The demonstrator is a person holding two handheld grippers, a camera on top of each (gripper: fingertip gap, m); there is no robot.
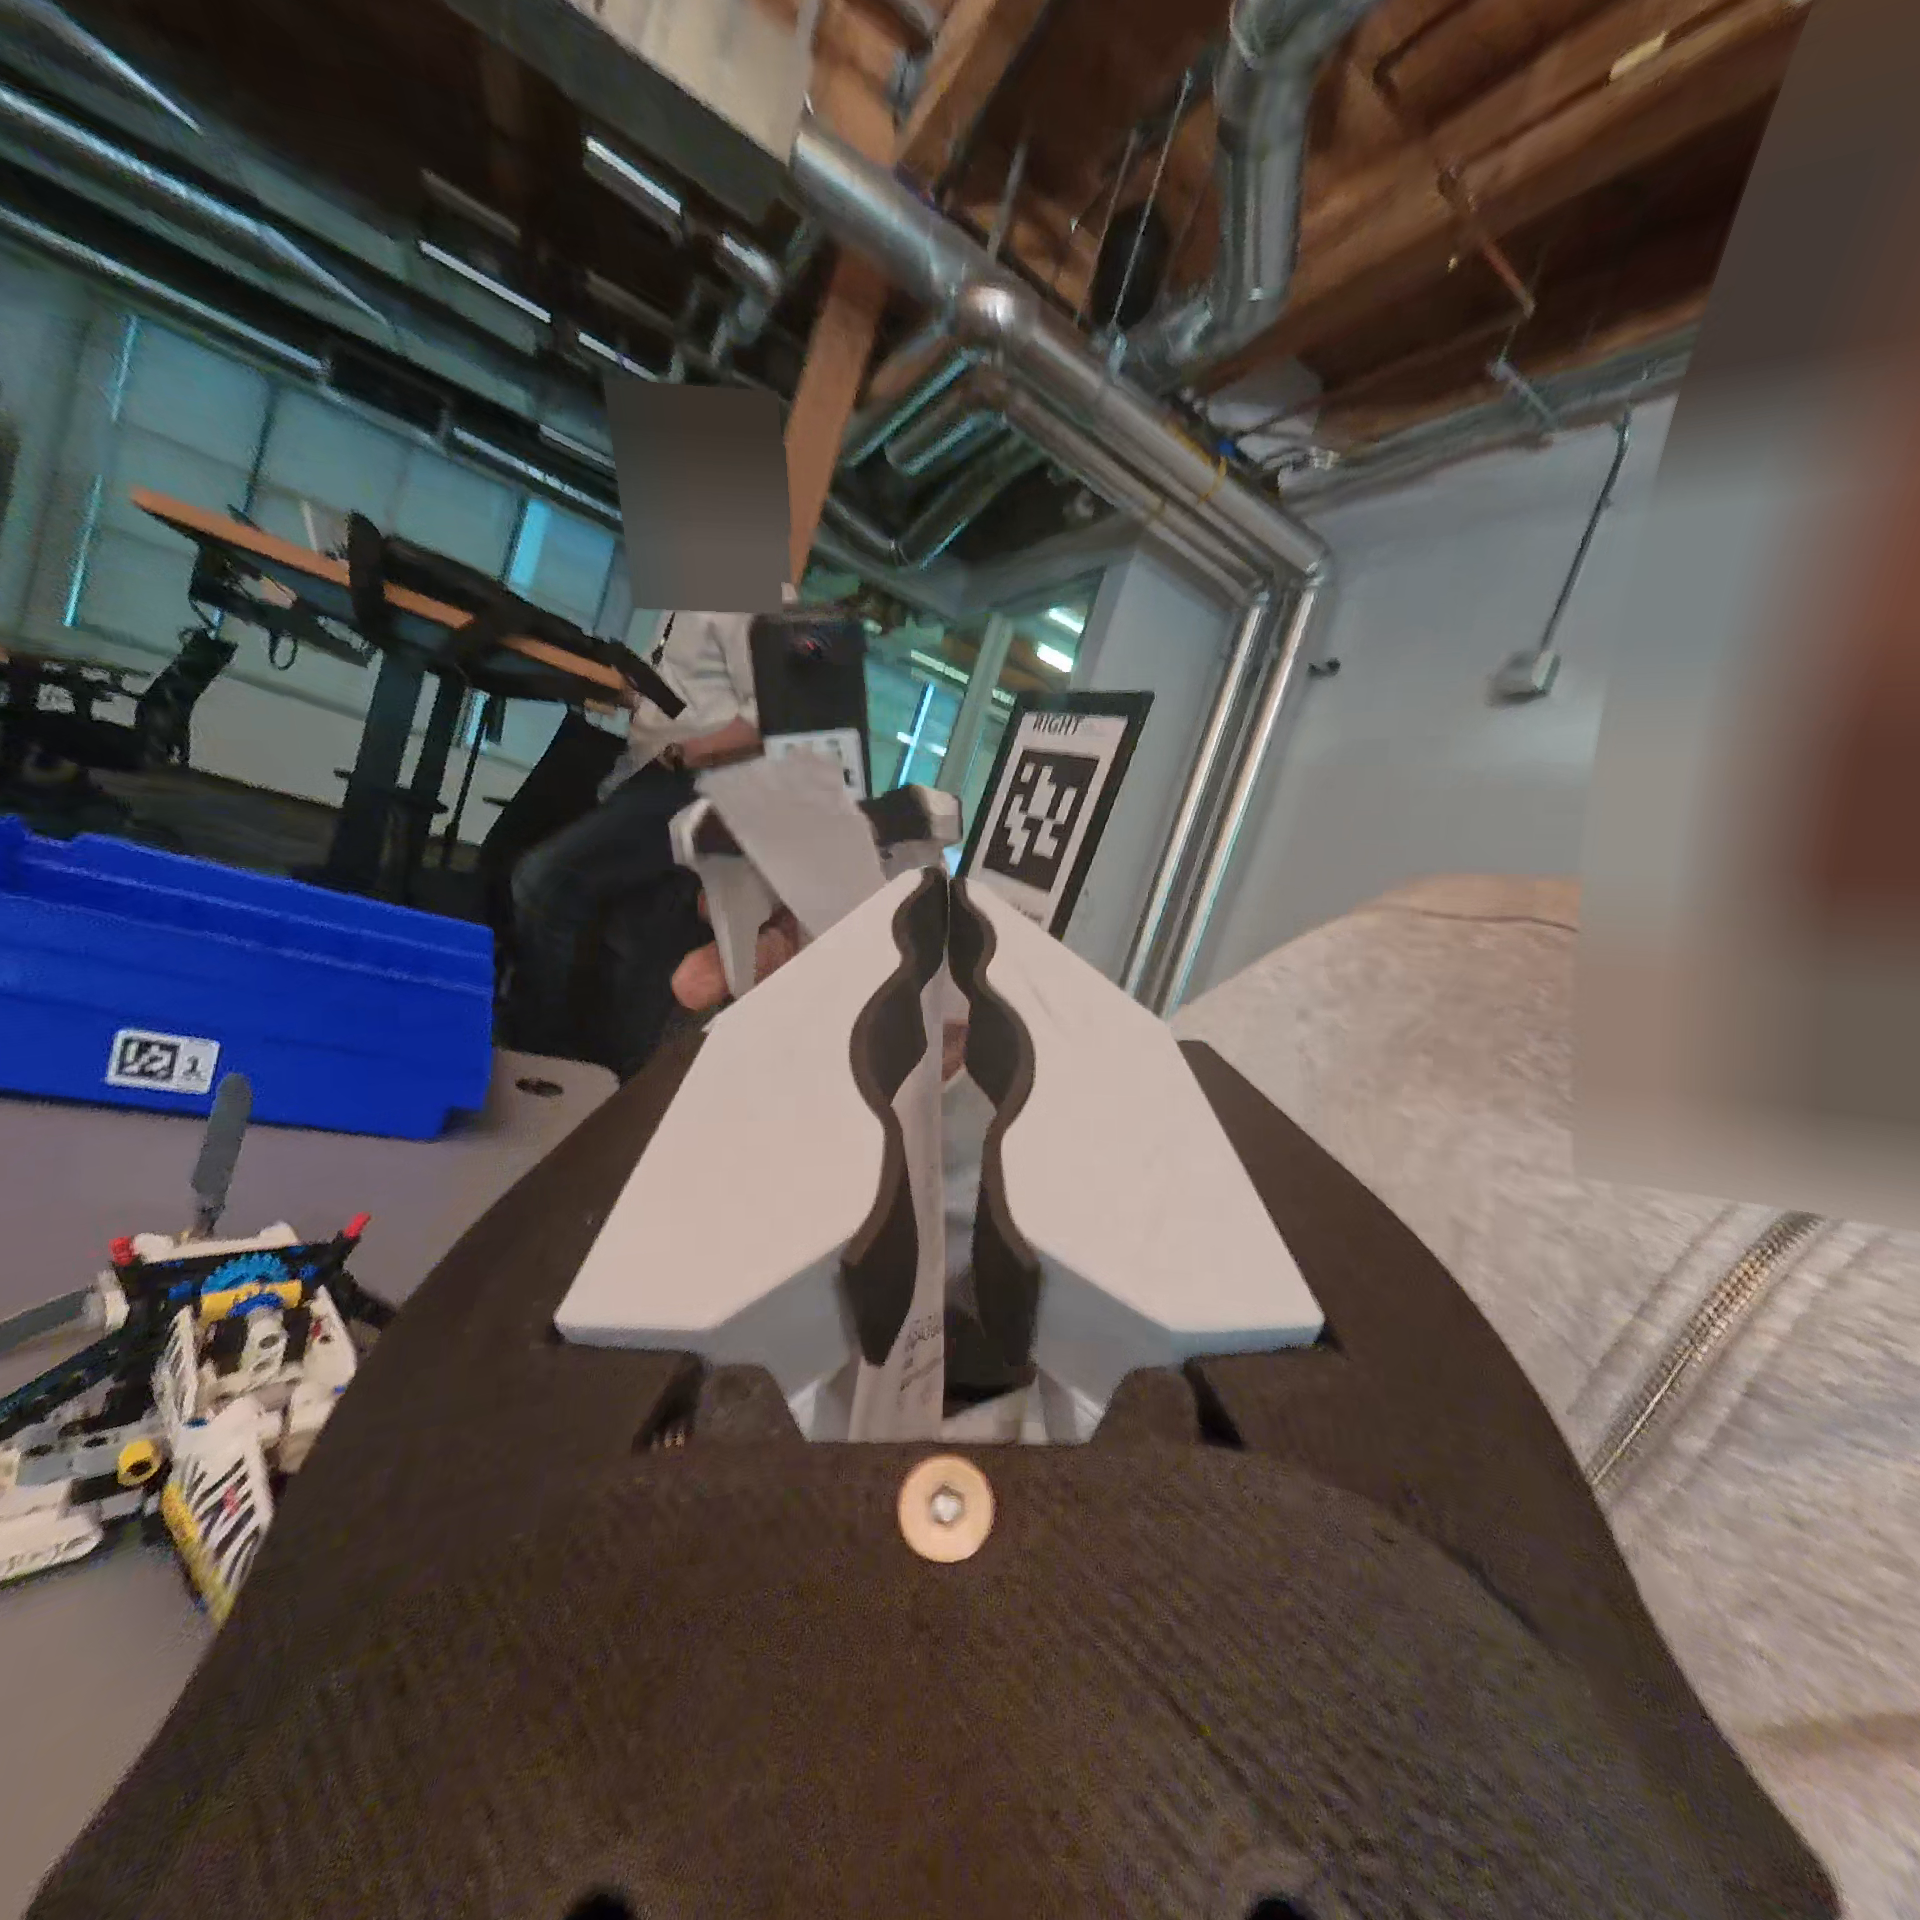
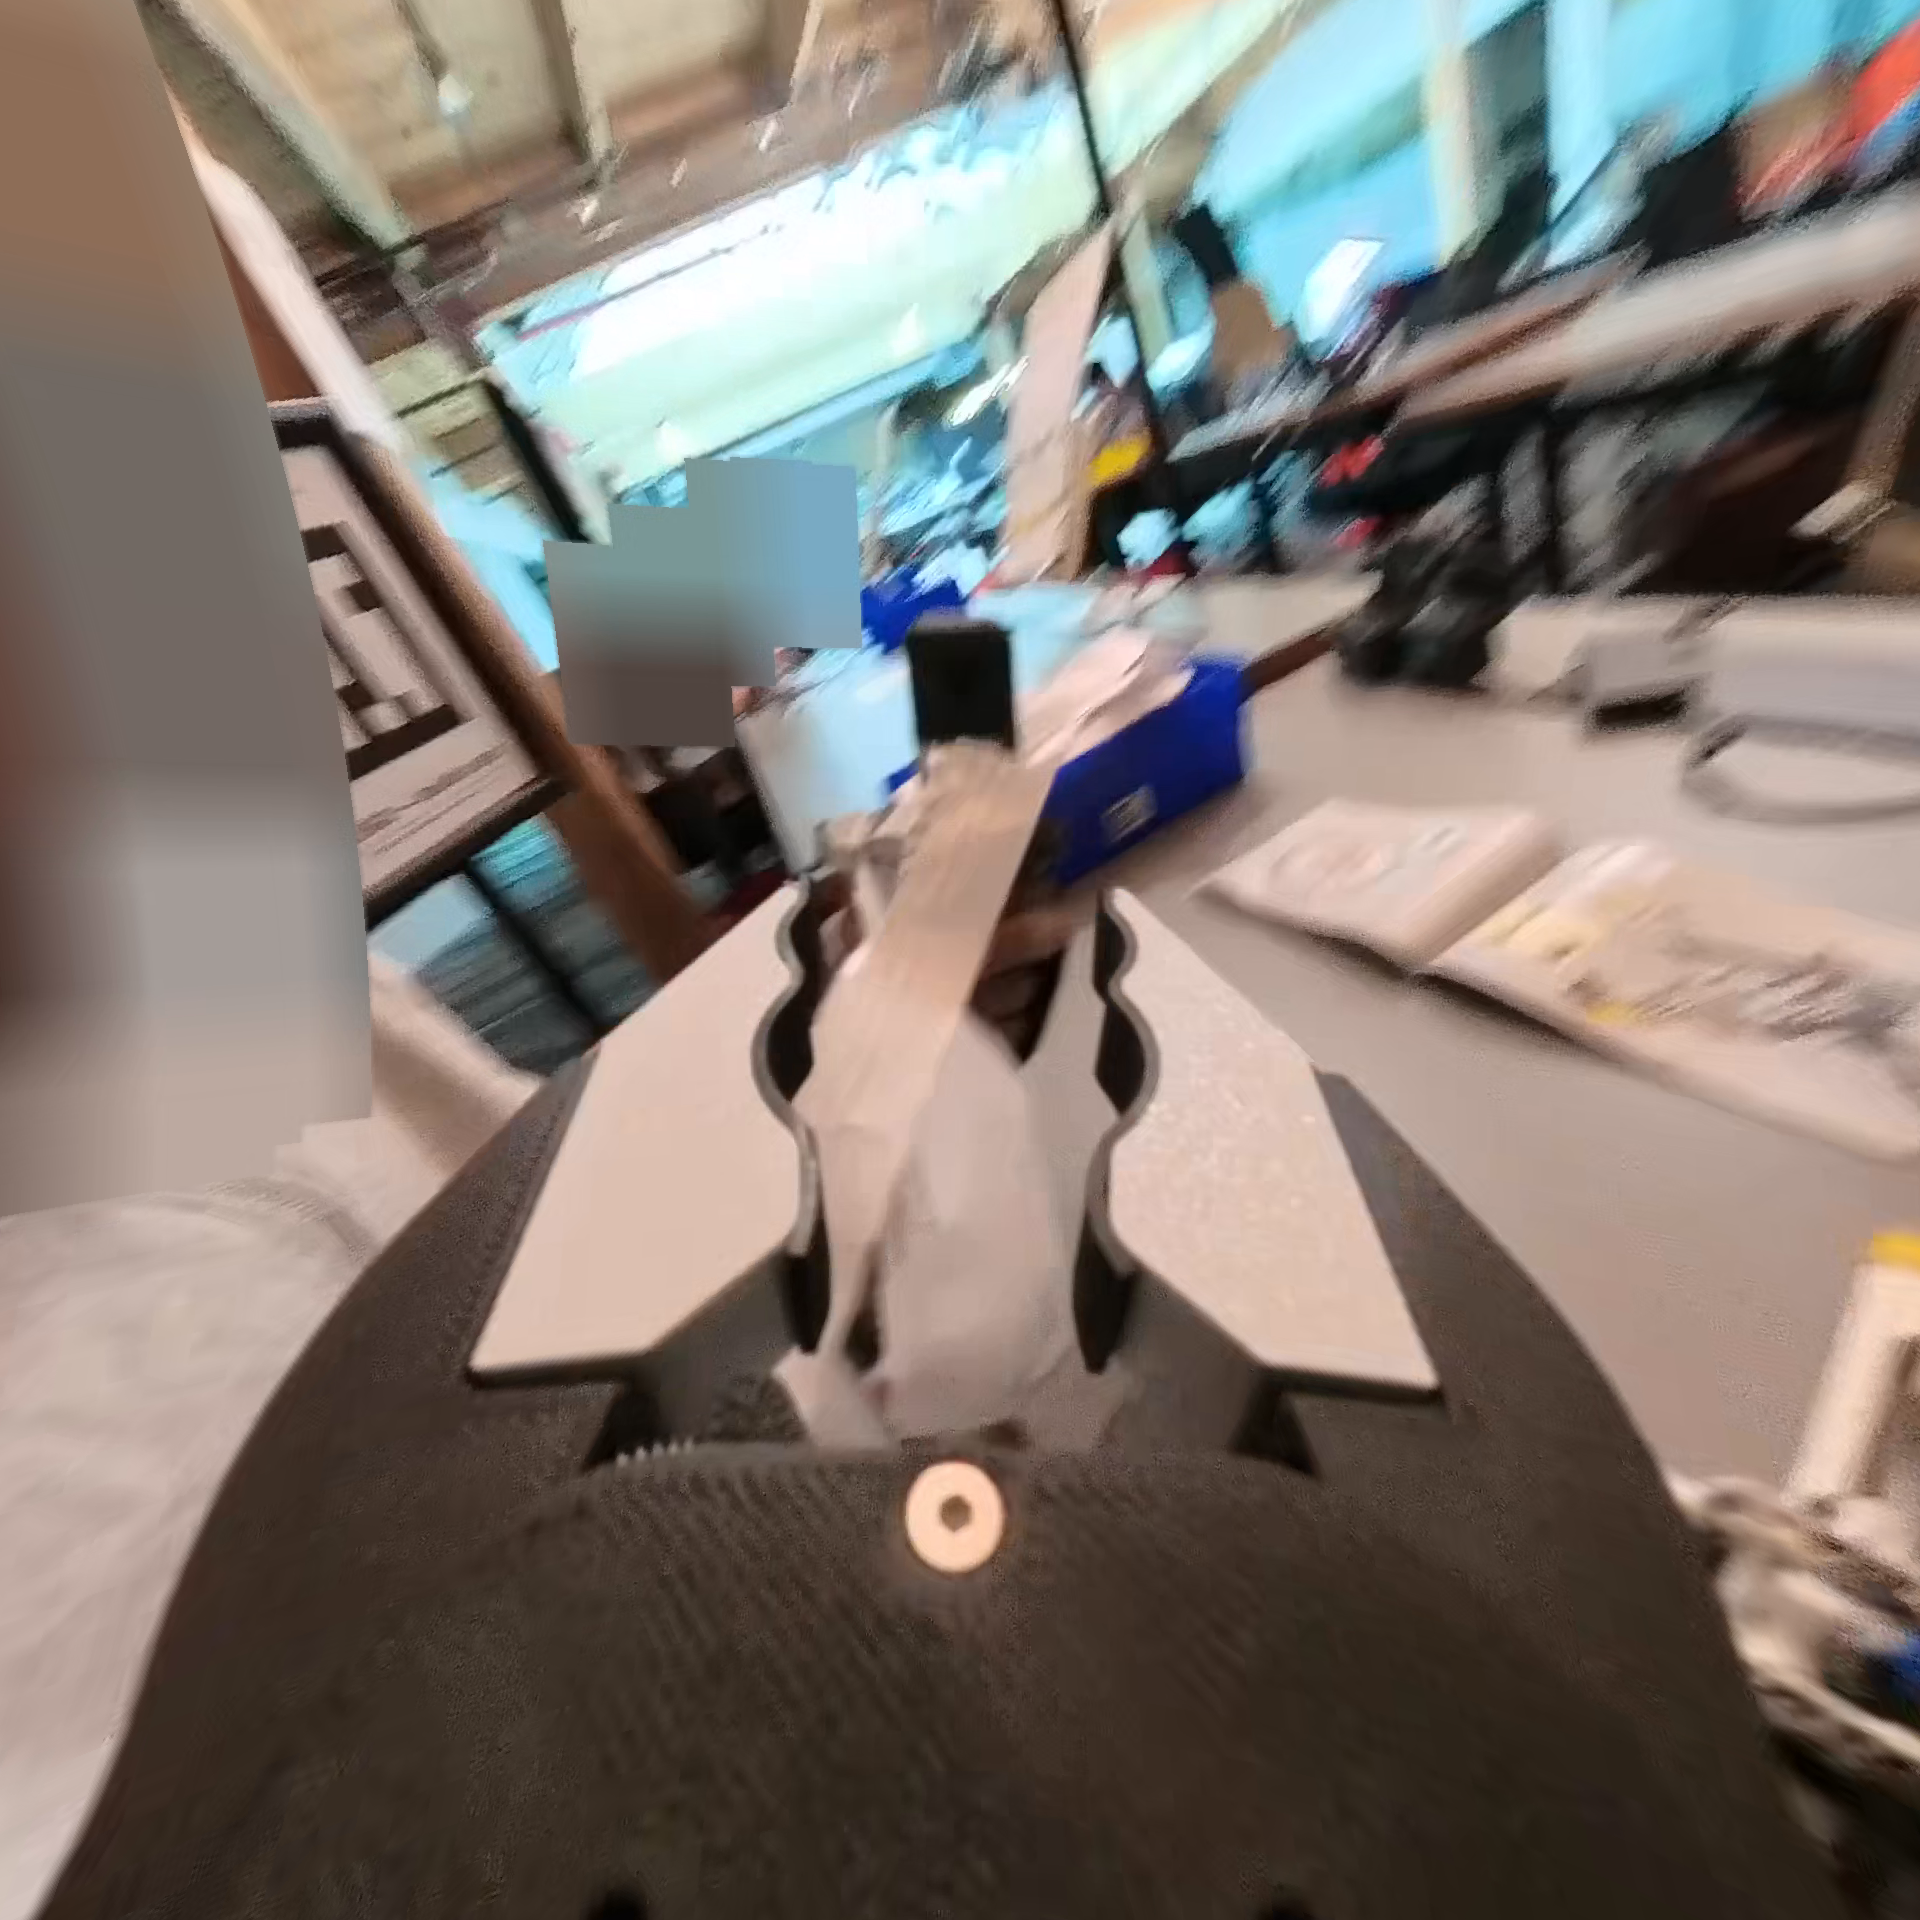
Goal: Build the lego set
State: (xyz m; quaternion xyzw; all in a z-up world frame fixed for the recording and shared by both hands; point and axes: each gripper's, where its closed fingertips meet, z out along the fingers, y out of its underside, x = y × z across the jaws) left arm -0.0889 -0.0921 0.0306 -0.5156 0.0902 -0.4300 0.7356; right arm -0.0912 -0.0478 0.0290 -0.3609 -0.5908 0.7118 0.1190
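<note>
My left gripper [image 1: 948, 883] is shut on a thin white bag [image 1: 928, 1195] that runs up between its fingers. The bag stretches on to my right gripper, which shows beyond the tips in the left wrist view [image 1: 810, 831]. In the blurred right wrist view my right gripper [image 2: 951, 914] stands open, with the crumpled white bag [image 2: 935, 1143] lying loosely between its fingers. The left gripper shows farther off there [image 2: 961, 696]. The partly built white, black and blue lego model [image 1: 187, 1382] sits on the grey table at lower left, and also shows in the right wrist view [image 2: 1818, 1621].
A blue bin [image 1: 239, 987] stands on the table behind the model and shows in the right wrist view [image 2: 1143, 748]. Flat white packets and booklets [image 2: 1558, 966] lie on the table at right. A grey sleeve [image 1: 1455, 1143] fills the right side. A marker board [image 1: 1055, 810] stands behind.
</note>
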